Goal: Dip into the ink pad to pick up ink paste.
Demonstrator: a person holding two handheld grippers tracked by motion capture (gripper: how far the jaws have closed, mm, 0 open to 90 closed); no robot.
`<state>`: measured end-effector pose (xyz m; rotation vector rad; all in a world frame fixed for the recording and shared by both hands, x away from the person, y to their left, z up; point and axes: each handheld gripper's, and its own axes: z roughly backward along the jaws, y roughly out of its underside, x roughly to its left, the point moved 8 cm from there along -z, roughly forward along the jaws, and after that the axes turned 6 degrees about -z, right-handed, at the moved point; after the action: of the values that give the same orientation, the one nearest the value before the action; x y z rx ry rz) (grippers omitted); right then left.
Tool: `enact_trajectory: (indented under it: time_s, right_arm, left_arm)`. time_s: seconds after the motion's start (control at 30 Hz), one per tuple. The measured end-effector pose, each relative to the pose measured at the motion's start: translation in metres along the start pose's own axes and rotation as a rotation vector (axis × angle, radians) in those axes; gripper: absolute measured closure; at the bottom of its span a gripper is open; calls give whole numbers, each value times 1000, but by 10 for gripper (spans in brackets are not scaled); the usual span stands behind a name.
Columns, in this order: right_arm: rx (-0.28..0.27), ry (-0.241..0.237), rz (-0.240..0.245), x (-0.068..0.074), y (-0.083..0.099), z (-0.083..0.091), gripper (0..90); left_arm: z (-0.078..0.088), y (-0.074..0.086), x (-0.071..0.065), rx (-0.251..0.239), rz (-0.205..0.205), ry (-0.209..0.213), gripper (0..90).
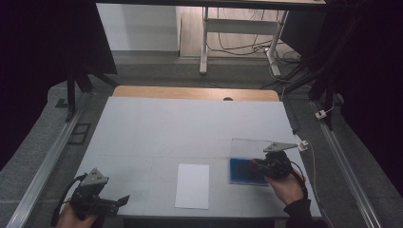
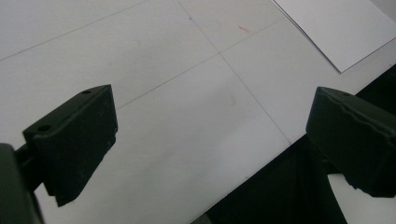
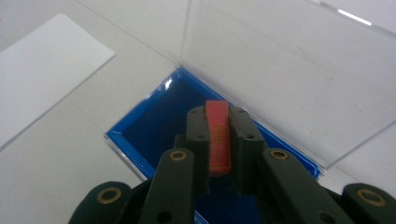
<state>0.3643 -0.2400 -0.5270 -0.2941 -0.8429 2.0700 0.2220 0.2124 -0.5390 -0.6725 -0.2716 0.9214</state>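
A shallow blue-lined box (image 3: 154, 123) lies on the table with its clear lid (image 3: 280, 60) standing open behind it. My right gripper (image 3: 218, 133) hangs just over the box, shut on a thin red block (image 3: 218, 149) that stands on edge between the jaws. In the high view the box (image 1: 239, 172) is at the front right, with the right gripper (image 1: 254, 166) at its right side and the lid (image 1: 249, 147) rising behind. My left gripper (image 1: 121, 202) rests at the table's front left corner. Its jaws (image 2: 210, 135) are wide apart with nothing between them.
A white sheet of paper (image 1: 192, 185) lies flat at the front middle, between the two grippers; its corner (image 2: 336, 28) shows past the left jaws. The table's front edge (image 2: 261, 163) runs close under the left gripper. A wooden strip (image 1: 195, 92) borders the far side.
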Motion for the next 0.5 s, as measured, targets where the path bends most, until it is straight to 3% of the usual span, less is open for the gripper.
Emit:
enact_trajectory:
  time_s: [0.5]
  right_arm:
    - [46, 2, -41, -7, 7, -11, 802]
  left_arm:
    - [0, 0, 0, 1, -1, 0, 27]
